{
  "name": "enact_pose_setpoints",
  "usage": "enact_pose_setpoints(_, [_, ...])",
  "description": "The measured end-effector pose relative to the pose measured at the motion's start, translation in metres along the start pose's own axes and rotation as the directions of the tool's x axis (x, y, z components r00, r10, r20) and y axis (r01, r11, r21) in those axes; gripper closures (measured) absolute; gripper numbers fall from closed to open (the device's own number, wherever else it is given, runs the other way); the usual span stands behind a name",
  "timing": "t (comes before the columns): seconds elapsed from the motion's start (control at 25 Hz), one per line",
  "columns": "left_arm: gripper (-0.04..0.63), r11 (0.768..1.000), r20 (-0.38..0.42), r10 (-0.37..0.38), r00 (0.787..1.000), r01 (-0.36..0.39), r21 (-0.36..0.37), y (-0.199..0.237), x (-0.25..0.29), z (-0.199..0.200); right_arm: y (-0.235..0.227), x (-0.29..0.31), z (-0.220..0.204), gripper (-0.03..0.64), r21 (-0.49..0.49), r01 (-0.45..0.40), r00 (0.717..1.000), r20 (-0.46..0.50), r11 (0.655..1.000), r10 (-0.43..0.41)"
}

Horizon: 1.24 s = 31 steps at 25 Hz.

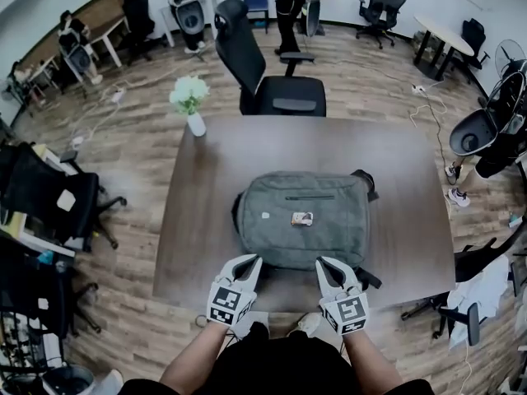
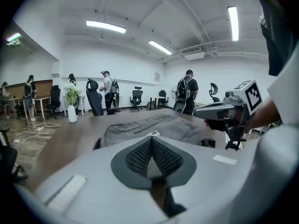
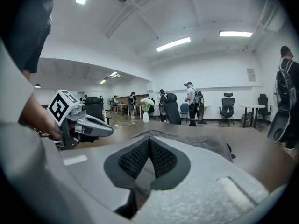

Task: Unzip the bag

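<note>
A grey bag (image 1: 303, 219) lies flat mid-counter (image 1: 206, 188), apparently still zipped, so unzipping has not begun. The left gripper (image 1: 249, 262) at its 7 o'clock and the right gripper (image 1: 326, 263) at 5 o'clock hover, jaws closed and empty. Next, one likely opens to pinch a zipper pull, too small to make out.

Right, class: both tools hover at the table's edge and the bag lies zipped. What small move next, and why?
Probably ease the right tool forward over the bag to find a zip pull. It and the left tool are shut and empty, not touching the bag, whose zips look closed.
</note>
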State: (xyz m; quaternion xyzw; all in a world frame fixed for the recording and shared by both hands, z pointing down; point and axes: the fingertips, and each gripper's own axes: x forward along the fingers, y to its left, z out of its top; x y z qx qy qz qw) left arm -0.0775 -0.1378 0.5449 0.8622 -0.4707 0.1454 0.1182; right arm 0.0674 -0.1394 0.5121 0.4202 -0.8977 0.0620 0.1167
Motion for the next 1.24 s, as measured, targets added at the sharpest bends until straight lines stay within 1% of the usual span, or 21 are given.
enact_pose_setpoints(0.12, [0.575,1.0,0.076,0.01,0.997,-0.009,-0.012,0.002,-0.004,0.034,-0.003,-0.006,0.032,0.615,-0.019,0.016,0.998,0.063,1.0,-0.014])
enact_pose_setpoints(0.24, [0.575,1.0,0.146,0.018,0.989,-0.016,-0.011,0.004,-0.01,0.062,-0.005,-0.012,0.062,0.615,-0.057,0.036,0.993,0.118,0.998,-0.029])
enact_pose_setpoints(0.4, [0.575,1.0,0.196,0.021,0.98,-0.02,-0.004,0.005,-0.014,0.082,-0.012,-0.017,0.086,0.615,-0.085,0.066,0.983,0.176,0.994,-0.05])
enact_pose_setpoints(0.76, [0.575,1.0,0.223,0.009,0.975,-0.009,-0.001,-0.006,-0.014,0.088,-0.021,-0.026,0.084,0.615,-0.071,0.105,0.98,0.179,0.992,-0.091])
enact_pose_setpoints(0.92, [0.577,1.0,0.228,0.002,0.974,-0.004,0.011,-0.012,-0.01,0.091,-0.024,-0.029,0.085,0.615,-0.09,0.113,0.978,0.185,0.989,-0.095])
enact_pose_setpoints(1.24, [0.575,1.0,0.232,0.002,0.973,-0.007,0.021,-0.015,-0.011,0.089,-0.028,-0.032,0.082,0.615,-0.086,0.125,0.977,0.187,0.988,-0.107])
